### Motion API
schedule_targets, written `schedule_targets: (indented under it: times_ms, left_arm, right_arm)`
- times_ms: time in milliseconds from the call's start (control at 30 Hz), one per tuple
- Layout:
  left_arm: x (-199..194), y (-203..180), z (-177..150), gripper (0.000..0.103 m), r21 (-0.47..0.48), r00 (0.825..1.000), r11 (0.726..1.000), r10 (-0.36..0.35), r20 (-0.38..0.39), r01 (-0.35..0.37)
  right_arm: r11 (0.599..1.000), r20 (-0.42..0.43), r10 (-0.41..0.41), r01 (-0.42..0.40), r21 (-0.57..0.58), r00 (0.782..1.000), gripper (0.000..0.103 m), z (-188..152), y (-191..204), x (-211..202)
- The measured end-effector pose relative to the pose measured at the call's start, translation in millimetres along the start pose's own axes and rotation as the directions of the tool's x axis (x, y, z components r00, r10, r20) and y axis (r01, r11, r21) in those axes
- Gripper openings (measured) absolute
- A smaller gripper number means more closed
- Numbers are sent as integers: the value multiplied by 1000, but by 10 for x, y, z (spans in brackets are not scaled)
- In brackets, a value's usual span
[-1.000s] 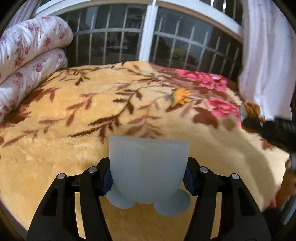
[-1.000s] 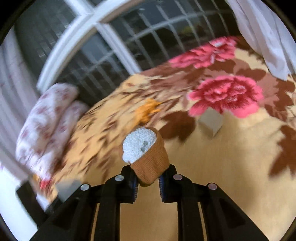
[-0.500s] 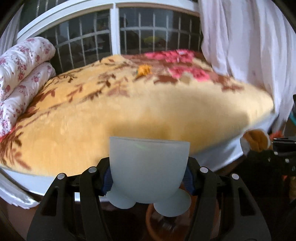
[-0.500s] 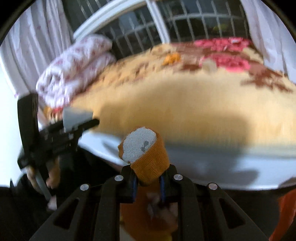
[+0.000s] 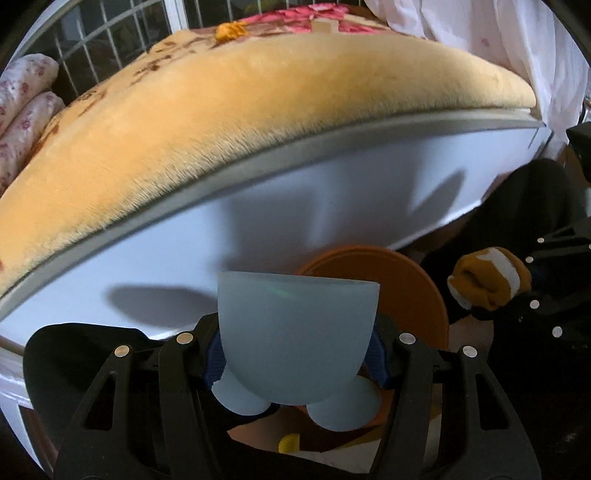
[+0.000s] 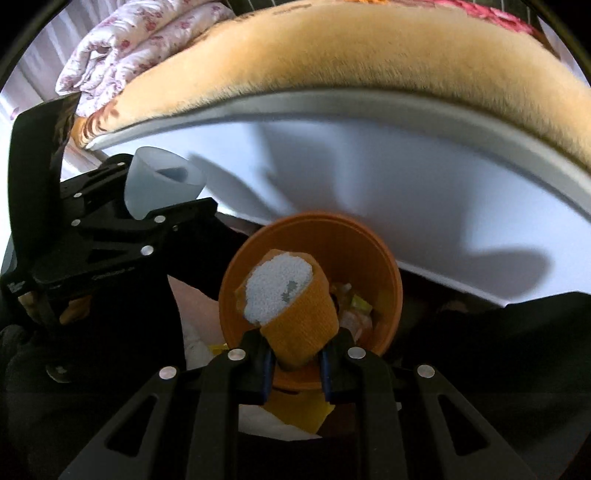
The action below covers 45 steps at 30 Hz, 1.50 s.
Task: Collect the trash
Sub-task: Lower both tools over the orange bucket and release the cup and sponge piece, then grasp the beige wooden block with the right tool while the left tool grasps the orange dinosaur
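My left gripper (image 5: 297, 354) is shut on a pale blue-grey cup (image 5: 295, 332) with two round feet, held rim-forward. An orange bin (image 5: 406, 288) stands on the floor just behind it, by the bed's side. In the right wrist view my right gripper (image 6: 295, 363) points down over that orange bin (image 6: 388, 266). An orange-wrapped white foam roll (image 6: 295, 314) sits between its pads, and the jaws are opening slightly. The bin holds mixed scraps. The left gripper (image 6: 147, 195) with the cup (image 6: 162, 181) hangs to the left of the bin.
The white bed side (image 6: 406, 177) rises right behind the bin, topped by a yellow plush blanket (image 6: 332, 55). A folded floral quilt (image 6: 129, 44) lies at the bed's left. An orange scrap (image 5: 229, 31) and a small pale box (image 5: 325, 25) lie far back. A white curtain (image 5: 498, 44) hangs right.
Both grippers have come off the bed top and sunk beside the bed, tipping downward. The orange bin has come into view under them. Cup and foam roll stay between the fingers.
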<state>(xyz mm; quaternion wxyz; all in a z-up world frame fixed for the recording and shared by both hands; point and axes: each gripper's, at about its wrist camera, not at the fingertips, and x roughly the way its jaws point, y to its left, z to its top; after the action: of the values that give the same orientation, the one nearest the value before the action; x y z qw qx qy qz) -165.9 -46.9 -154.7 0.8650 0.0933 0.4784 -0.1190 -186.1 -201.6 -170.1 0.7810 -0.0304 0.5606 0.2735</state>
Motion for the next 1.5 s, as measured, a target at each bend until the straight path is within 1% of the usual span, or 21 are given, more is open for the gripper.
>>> schedule_targets:
  times_ms: [67,100,133,167,233,400,467,500,533,667,733,800,867,900,967,1033,1133,1233,1267,1333,1500]
  left_arm:
    - [58,-13,-5,59,11,1000,1000,-21,-23,22]
    - [82,-21,-10,66,17,999,999,-27,-33,28]
    - [117,-28,-16,72,24,999,999,-23,-46,24]
    - [147,-32,-15,82,30,999,1000,-4,-54,6]
    - [196,-34,-22,83,43,997,999,21,-68,-18]
    - [237,31,-67,83,34,996,999,29,-84,-26]
    - [250,50,-72,83,25,996,999,29,-85,-27]
    - [259,59,-71,83,18,996,999,27,-88,-26]
    - [257,75,-70,83,9,996,1000,27,-86,-26]
    - [203,92,-28,83,-1,998,999,35,-57,-35]
    - [137,61,-15,83,9,998,998,59,-35,-59]
    - [72,58,13,83,15,997,997,82,-14,-81]
    - [-21,69,71,83,16,995,994,104,14,-104]
    - [-53,75,101,83,10,993,994,111,26,-111]
    - [-118,117,189,84,-8,992,993,115,49,-115]
    - [-172,174,297,88,-30,989,992,128,72,-126]
    - [-287,282,516,88,-75,980,986,155,126,-146]
    - [-379,393,755,90,-135,973,982,155,171,-133]
    - [-409,429,847,91,-153,971,980,153,183,-125]
    - [-443,500,1021,91,-190,966,975,158,207,-119]
    - [-394,626,1386,91,-242,961,965,155,227,-99]
  right_arm:
    - [1000,-25,10,-10,13,1000,29,5,-43,61]
    - [1000,-39,13,-12,20,999,40,5,-65,94]
    - [1000,-47,13,-12,24,999,55,-4,-89,129]
    - [999,-46,0,1,34,999,58,12,-94,174]
    - [999,-46,-17,19,43,999,59,4,-134,198]
    - [995,-20,-10,12,95,1000,59,-1,-259,137]
    - [994,16,-16,14,113,1000,61,-20,-320,59]
    - [992,46,-19,13,127,999,66,-27,-349,13]
    - [989,78,-27,15,146,997,68,-29,-371,-27]
    - [983,152,-60,32,179,987,68,-82,-448,-125]
    - [984,180,-82,51,169,980,70,-79,-397,-174]
    - [986,230,-104,70,150,968,73,-90,-332,-285]
    - [989,291,-111,78,122,950,78,-70,-270,-427]
    - [990,325,-115,83,111,939,83,-53,-244,-511]
    - [991,388,-125,97,93,913,86,20,-222,-668]
    - [992,431,-124,98,82,894,86,129,-267,-814]
    - [988,494,-151,128,81,856,87,415,-381,-1012]
    - [984,535,-174,168,60,827,91,722,-582,-1169]
    - [982,540,-182,184,51,821,91,847,-656,-1203]
    - [977,548,-192,208,34,814,91,1144,-819,-1249]
    - [978,519,-199,205,47,831,91,1898,-1223,-1187]
